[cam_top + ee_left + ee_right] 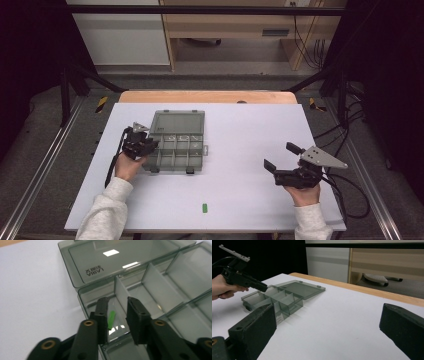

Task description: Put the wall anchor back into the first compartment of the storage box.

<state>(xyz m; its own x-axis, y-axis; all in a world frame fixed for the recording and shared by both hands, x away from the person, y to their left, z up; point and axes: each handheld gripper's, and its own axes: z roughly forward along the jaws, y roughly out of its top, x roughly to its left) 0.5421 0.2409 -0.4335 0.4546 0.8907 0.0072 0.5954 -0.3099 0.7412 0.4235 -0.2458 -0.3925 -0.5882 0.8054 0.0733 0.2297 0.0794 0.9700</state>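
The left gripper (116, 315) hangs over the near corner pocket of a grey see-through box (160, 292). Its two black fingers (102, 315) are apart and squeeze nothing. A small green peg (111, 320) sits between them, close to the left finger. The pictures do not show if it touches that finger. It leans a little, down in the pocket, just past the box's near wall. Past the fingertips come thin walls that cut the box into more pockets. Beyond those, the box's lid (120, 260) lies flat and open on the white table (32, 290).

The right gripper (282, 156) is well away from the box, off to the side. Its fingers (254, 327) are spread wide, with just bare table between them.

Another green peg (204, 207) lies on the table near the person's edge, between the two hands and closer in than both sets of fingers.
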